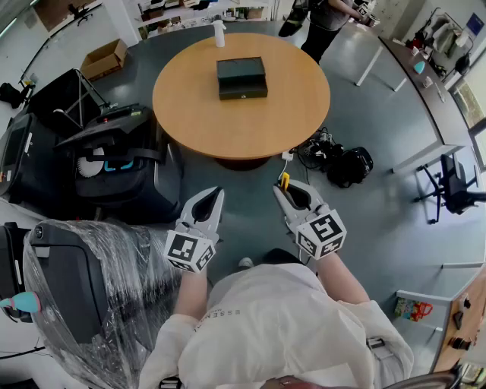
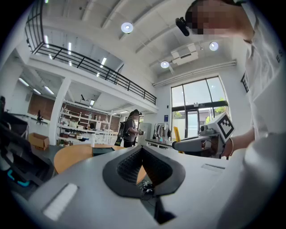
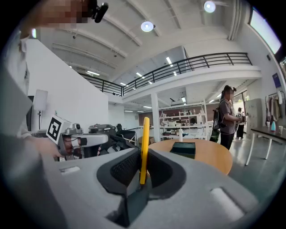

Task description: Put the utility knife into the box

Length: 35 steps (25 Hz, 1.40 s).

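Your right claw (image 1: 279, 188) is clenched on the slim yellow utility knife (image 3: 144, 141). The knife stands on edge between the two jaws and sticks out past their tips. From the head view, its yellow end (image 1: 284, 181) shows just ahead of the claw, over the grey floor (image 1: 364, 129).

Your left claw (image 1: 218, 193) is closed with nothing in it. In the left gripper view its tips (image 2: 142, 148) meet, and only the floor and some cables show through the gap behind them.

You hold both forearms forward from your body, side by side and a little apart. The two claws aim ahead at the round wooden surface (image 1: 197, 114), with their tips angled slightly in toward each other. The marker cubes sit nearest your wrists. Both claws hang over the floor, short of the surface's near edge.

The flat black rectangular box (image 1: 242, 77) lies on the surface past its centre, well apart from the knife. A white bottle (image 1: 219, 33) stands at the far rim. Beyond it, a person in dark clothes (image 1: 325, 21) stands by a long side table.
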Each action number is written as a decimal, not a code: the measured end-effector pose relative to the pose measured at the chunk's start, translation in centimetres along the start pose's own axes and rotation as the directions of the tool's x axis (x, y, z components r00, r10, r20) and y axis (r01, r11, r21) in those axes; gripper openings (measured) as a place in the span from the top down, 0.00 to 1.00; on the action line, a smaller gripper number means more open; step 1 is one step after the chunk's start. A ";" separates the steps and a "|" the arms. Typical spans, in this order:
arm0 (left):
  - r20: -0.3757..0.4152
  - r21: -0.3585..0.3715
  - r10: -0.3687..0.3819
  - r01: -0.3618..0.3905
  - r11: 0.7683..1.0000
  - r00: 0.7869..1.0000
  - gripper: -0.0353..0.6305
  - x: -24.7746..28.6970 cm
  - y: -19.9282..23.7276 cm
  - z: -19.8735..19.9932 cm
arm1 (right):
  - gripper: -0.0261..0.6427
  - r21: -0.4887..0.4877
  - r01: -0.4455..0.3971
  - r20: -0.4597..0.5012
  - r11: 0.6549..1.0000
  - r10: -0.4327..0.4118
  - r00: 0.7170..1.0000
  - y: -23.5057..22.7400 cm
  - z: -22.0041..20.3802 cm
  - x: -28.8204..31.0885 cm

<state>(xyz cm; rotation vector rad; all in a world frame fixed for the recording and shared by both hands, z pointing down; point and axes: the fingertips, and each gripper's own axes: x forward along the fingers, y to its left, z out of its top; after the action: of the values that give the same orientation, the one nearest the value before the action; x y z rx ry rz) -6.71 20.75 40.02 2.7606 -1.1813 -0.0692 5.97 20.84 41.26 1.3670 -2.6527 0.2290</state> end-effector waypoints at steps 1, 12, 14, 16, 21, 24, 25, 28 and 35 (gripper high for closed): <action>0.008 -0.012 -0.006 0.007 1.000 1.000 0.94 -0.1 0.1 0.0 | 0.89 -0.003 0.000 0.000 1.000 0.000 1.000 0.2 0.0 0.4; 0.001 -0.026 0.025 -0.024 0.999 1.000 0.94 2.9 4.3 -1.3 | 0.89 0.017 -0.026 -0.037 1.000 0.027 0.999 -2.0 -1.2 5.2; -0.009 -0.022 0.026 -0.026 0.999 1.000 0.94 4.9 5.3 -1.4 | 0.89 0.029 -0.030 -0.043 0.999 0.031 0.999 -3.8 -1.2 6.7; -0.014 -0.023 0.026 -0.026 0.999 1.000 0.94 7.2 6.5 -1.5 | 0.89 0.045 -0.036 -0.043 0.998 0.038 0.998 -6.0 -0.8 8.5; -0.004 -0.012 0.035 -0.035 0.999 0.999 0.94 14.0 10.2 -0.3 | 0.89 0.029 -0.053 -0.034 0.998 0.054 0.998 -11.6 1.0 13.6; 0.003 -0.015 0.047 -0.047 0.999 0.999 0.94 18.0 12.4 0.3 | 0.89 0.024 -0.067 -0.036 0.997 0.068 0.997 -15.2 1.8 16.5; 0.004 -0.016 0.050 -0.050 0.999 0.999 0.94 19.3 13.0 0.4 | 0.89 0.025 -0.069 -0.042 0.997 0.070 0.997 -16.5 1.9 17.3; -0.001 -0.007 0.050 -0.050 0.999 0.999 0.94 23.2 14.7 0.6 | 0.89 0.030 -0.071 -0.046 0.997 0.072 0.996 -20.2 2.5 19.9; -0.025 0.004 0.061 -0.061 0.998 0.998 0.94 29.6 17.6 0.3 | 0.89 0.032 -0.082 -0.034 0.996 0.083 0.996 -26.1 3.7 24.0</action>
<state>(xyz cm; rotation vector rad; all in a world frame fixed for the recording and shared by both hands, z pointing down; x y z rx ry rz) 1.12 -12.74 42.66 2.7172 -1.2597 -0.0259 13.26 -13.96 44.28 1.2511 -2.6897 0.3015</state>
